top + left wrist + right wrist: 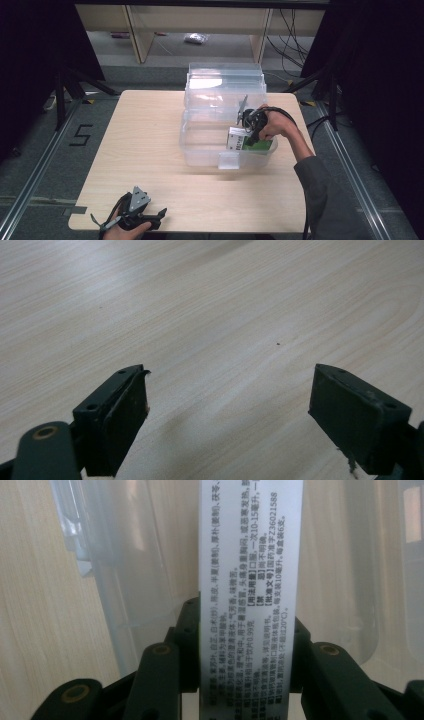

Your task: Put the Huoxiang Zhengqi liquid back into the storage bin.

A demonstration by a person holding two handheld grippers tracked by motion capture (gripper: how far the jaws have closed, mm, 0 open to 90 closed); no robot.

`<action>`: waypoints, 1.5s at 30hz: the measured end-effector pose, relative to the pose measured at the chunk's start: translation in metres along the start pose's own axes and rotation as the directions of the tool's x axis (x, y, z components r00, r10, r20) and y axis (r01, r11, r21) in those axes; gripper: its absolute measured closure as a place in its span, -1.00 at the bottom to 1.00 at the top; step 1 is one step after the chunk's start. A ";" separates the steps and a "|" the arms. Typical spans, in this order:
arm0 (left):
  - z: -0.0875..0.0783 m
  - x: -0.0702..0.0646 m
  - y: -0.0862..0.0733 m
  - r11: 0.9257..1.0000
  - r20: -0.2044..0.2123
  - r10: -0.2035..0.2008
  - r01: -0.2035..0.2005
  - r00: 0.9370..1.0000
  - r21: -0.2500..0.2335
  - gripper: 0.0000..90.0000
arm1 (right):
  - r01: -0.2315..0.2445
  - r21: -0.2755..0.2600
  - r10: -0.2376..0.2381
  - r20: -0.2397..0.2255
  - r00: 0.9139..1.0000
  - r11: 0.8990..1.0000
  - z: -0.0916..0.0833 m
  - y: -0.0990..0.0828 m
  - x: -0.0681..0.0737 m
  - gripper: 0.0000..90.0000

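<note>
At the lower left of the high view my left gripper [161,215] lay low at the near edge of the table [145,150], my hand around it; in the left gripper view its jaws stood wide apart with nothing but bare wood grain between them, so it was idle and carried nothing. Moving right, the clear plastic bin [200,150] sat just right of the middle of the frame, its lid thrown back toward the upper part of the picture. At the right side of the bin my right gripper [248,131] pointed down into it, and the box [240,140], white and green with print on it, sat in the bin's right half, low inside against the right-hand wall. In the right gripper view the box [250,580] ran up the middle of the frame as a narrow white face covered in small print, with my jaws clamped on both of its long sides, so the grip was firm. I judged the step in hand to be setting the box down inside the bin. Whether it already rested on the bottom I could not tell. The next move, as I read it, called for lowering until it sat, then spreading the jaws and lifting straight up clear of the rim.
</note>
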State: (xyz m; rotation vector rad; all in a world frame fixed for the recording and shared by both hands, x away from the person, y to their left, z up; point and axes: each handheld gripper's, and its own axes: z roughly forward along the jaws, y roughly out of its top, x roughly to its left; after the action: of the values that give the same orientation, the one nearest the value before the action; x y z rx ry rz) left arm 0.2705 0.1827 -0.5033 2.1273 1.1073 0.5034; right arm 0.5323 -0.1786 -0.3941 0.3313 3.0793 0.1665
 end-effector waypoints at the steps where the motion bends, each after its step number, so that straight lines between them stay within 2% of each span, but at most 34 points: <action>1: 0.000 0.000 0.000 1.000 0.000 -0.001 0.001 1.000 -0.001 -0.67 | 0.002 0.002 -0.002 -0.003 1.000 1.000 0.001 0.000 0.000 0.42; 7: 0.000 0.000 0.000 1.000 0.004 0.002 -0.002 1.000 -0.001 -0.67 | -0.004 0.020 0.004 -0.015 1.000 1.000 0.008 -0.004 0.000 0.42; 8: 0.000 0.000 0.000 1.000 0.003 0.003 -0.003 1.000 0.000 -0.67 | 0.019 0.013 -0.019 -0.017 1.000 1.000 0.009 -0.004 -0.002 0.42; 9: 0.000 0.000 0.000 1.000 0.004 0.003 -0.003 1.000 0.000 -0.67 | 0.000 0.018 0.000 -0.010 1.000 1.000 0.009 -0.005 -0.001 0.42; 11: 0.000 0.000 0.000 1.000 0.003 -0.002 0.002 1.000 -0.004 -0.67 | 0.013 0.025 -0.012 -0.013 1.000 1.000 0.011 -0.005 -0.001 0.42; 13: 0.000 0.000 0.000 1.000 0.003 -0.002 0.002 1.000 -0.004 -0.67 | 0.002 0.031 -0.001 -0.012 1.000 1.000 0.012 -0.005 0.000 0.42; 14: 0.000 0.000 0.000 1.000 0.004 -0.002 0.002 1.000 -0.003 -0.67 | 0.014 0.027 -0.014 -0.017 1.000 1.000 0.013 -0.005 -0.001 0.41; 16: 0.000 0.000 0.000 1.000 0.003 -0.002 0.002 1.000 -0.004 -0.67 | -0.003 0.040 0.003 -0.009 1.000 0.999 0.014 -0.004 0.000 0.41; 17: 0.000 0.000 0.000 1.000 0.007 0.000 0.000 1.000 0.000 -0.67 | 0.026 0.033 -0.025 -0.023 0.999 0.999 0.015 -0.004 -0.002 0.40; 18: 0.000 0.000 0.000 1.000 0.007 -0.001 0.001 1.000 -0.001 -0.67 | -0.008 0.047 0.009 -0.024 1.000 0.999 0.014 -0.004 0.000 0.40; 19: 0.000 0.000 0.000 1.000 -0.002 -0.005 0.005 1.000 -0.001 -0.67 | 0.004 0.042 -0.003 -0.016 1.000 0.999 0.015 -0.004 0.000 0.39; 20: -0.001 0.000 0.000 1.000 0.010 0.004 -0.004 1.000 0.002 -0.67 | 0.008 0.042 -0.007 -0.021 1.000 0.999 0.016 -0.004 -0.001 0.39; 22: 0.000 0.000 0.000 1.000 0.008 -0.005 0.005 1.000 -0.004 -0.67 | -0.006 0.043 0.007 -0.029 1.000 0.999 0.014 -0.003 0.001 0.37; 24: 0.000 0.000 0.000 1.000 -0.002 -0.003 0.003 1.000 -0.001 -0.67 | -0.026 0.033 0.027 -0.019 0.999 0.999 0.009 -0.003 0.001 0.26; 25: 0.001 -0.001 0.000 1.000 -0.008 -0.006 0.006 1.000 -0.007 -0.67 | -0.018 0.023 0.018 -0.021 1.000 1.000 0.007 -0.004 0.000 0.24; 26: 0.000 0.000 0.000 1.000 0.004 0.003 -0.003 1.000 -0.001 -0.67 | -0.013 0.019 0.014 -0.030 0.999 1.000 0.004 -0.005 -0.001 0.19; 28: 0.000 -0.001 0.000 1.000 0.002 -0.003 0.003 1.000 -0.006 -0.67 | -0.046 0.007 0.046 -0.026 0.999 0.999 -0.002 -0.008 0.001 0.13; 32: 0.000 0.000 0.000 1.000 0.002 -0.001 0.001 1.000 -0.001 -0.67 | -0.073 -0.041 0.073 -0.006 0.997 0.996 -0.016 -0.014 0.000 0.08; 34: -0.001 0.001 0.000 1.000 0.005 0.015 -0.015 1.000 0.014 -0.67 | -0.079 -0.059 0.079 0.002 0.997 0.995 -0.022 -0.017 0.000 0.05; 35: 0.000 0.000 0.000 1.000 0.002 0.002 -0.002 1.000 0.002 -0.67 | -0.094 -0.062 0.095 0.008 0.995 0.994 -0.024 -0.018 0.000 0.04; 36: -0.001 0.001 0.000 1.000 0.003 0.017 -0.017 1.000 0.015 -0.67 | -0.101 -0.072 0.102 0.010 0.995 0.992 -0.027 -0.019 0.000 0.04; 37: 0.000 0.000 0.000 1.000 0.002 -0.004 0.004 1.000 -0.005 -0.67 | -0.113 -0.072 0.114 0.015 0.993 0.991 -0.029 -0.019 0.000 0.02; 40: 0.000 0.000 0.000 1.000 0.001 -0.001 0.001 1.000 -0.002 -0.67 | -0.121 -0.121 0.124 0.020 0.992 0.985 -0.034 -0.023 -0.001 0.00; 41: 0.000 0.000 0.000 1.000 0.001 -0.001 0.001 1.000 -0.002 -0.67 | -0.146 -0.131 0.149 0.012 0.989 0.981 -0.035 -0.023 0.000 -0.01; 44: 0.000 0.000 0.000 1.000 0.001 -0.004 0.004 1.000 -0.004 -0.67 | -0.155 -0.142 0.161 0.026 0.987 0.978 -0.038 -0.025 -0.002 -0.06; 45: 0.000 0.000 0.000 1.000 0.001 -0.003 0.003 1.000 -0.003 -0.67 | -0.177 -0.161 0.181 0.013 0.983 0.971 -0.039 -0.025 -0.001 -0.06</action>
State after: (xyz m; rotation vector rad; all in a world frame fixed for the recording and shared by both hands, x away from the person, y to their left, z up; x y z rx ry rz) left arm 0.2701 0.1825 -0.5034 2.1225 1.1081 0.5027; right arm 0.5263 -0.2070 -0.3580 0.5971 2.9806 0.4070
